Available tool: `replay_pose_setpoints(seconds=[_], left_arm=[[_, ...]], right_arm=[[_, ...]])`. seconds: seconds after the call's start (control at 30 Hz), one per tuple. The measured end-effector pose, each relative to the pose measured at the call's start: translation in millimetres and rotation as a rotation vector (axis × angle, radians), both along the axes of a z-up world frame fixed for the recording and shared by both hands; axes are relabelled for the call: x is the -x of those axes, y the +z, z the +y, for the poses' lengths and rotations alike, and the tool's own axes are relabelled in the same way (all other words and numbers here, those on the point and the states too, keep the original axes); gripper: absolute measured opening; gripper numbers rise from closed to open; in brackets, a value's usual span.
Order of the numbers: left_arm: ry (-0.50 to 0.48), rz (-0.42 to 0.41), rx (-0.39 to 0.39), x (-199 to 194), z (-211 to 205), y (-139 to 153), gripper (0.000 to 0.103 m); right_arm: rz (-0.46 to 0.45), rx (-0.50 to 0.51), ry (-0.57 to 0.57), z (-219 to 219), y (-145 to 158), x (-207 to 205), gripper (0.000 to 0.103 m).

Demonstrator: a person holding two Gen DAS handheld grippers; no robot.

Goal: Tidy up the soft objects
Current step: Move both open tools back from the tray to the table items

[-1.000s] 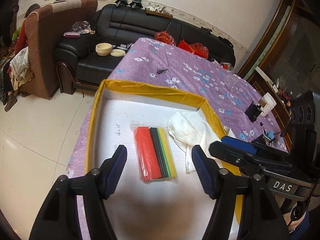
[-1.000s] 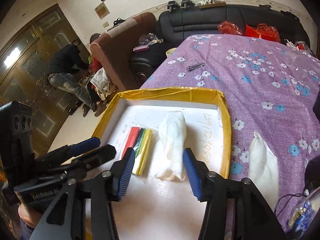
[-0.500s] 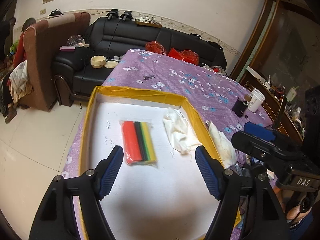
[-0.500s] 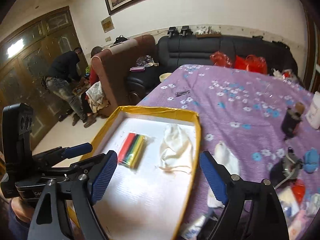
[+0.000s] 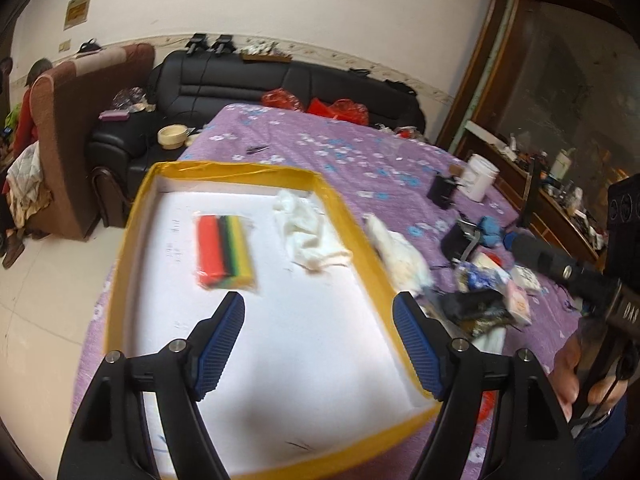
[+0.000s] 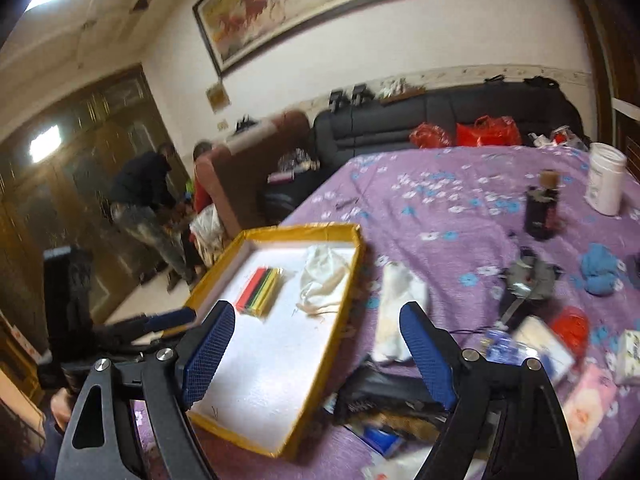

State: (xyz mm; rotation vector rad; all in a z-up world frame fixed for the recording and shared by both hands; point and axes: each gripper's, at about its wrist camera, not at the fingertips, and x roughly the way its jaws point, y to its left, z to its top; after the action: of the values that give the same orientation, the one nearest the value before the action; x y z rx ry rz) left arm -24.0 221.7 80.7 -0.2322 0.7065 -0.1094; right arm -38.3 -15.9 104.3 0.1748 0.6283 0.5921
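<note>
A yellow-rimmed white tray (image 5: 132,220) (image 6: 352,276) lies on the purple flowered cloth. In it are a bagged stack of coloured sheets (image 5: 224,250) (image 6: 260,290) and a crumpled white cloth (image 5: 310,232) (image 6: 326,280). A second white cloth (image 5: 400,258) (image 6: 398,312) lies on the table just right of the tray. My left gripper (image 5: 318,322) is open and empty above the tray's near half. My right gripper (image 6: 316,330) is open and empty, raised over the tray's right rim.
Right of the tray lies clutter: a blue cloth (image 6: 600,272), dark bottle (image 6: 542,212), white jar (image 6: 606,184), packets (image 6: 592,400) and a black pouch (image 5: 476,308). A black sofa (image 5: 240,80) and brown armchair (image 5: 80,120) stand beyond the table.
Both grippers have pulled back and risen away from the tray, staying open. The right view has swung right, bringing the clutter beside the tray into sight.
</note>
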Motion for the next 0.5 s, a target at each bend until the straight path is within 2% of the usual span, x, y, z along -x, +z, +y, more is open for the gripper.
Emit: replay_pose_setpoints(seconds=[0.07,0.17,0.27,0.5], left_arm=[[-0.019,-0.022,0.011,8,-13,-2,0.077],[-0.015,-0.055,0.029,22,-28,-7,0.077],[-0.056,-0.085,0.049,40,-52,-12,0.077],[-0.273,-0.086,-0.098,56,-123,-24,0.078]], right_arm=[[-0.002,-0.026,-0.015,-17,0,8,0.088],[0.047,-0.083,0.029,-38,-10,17,0.088],[0.046,-0.053,0.028,-50,-23,30,0.088],[0.079,-0.064,0.001,-90,-45,46,0.088]])
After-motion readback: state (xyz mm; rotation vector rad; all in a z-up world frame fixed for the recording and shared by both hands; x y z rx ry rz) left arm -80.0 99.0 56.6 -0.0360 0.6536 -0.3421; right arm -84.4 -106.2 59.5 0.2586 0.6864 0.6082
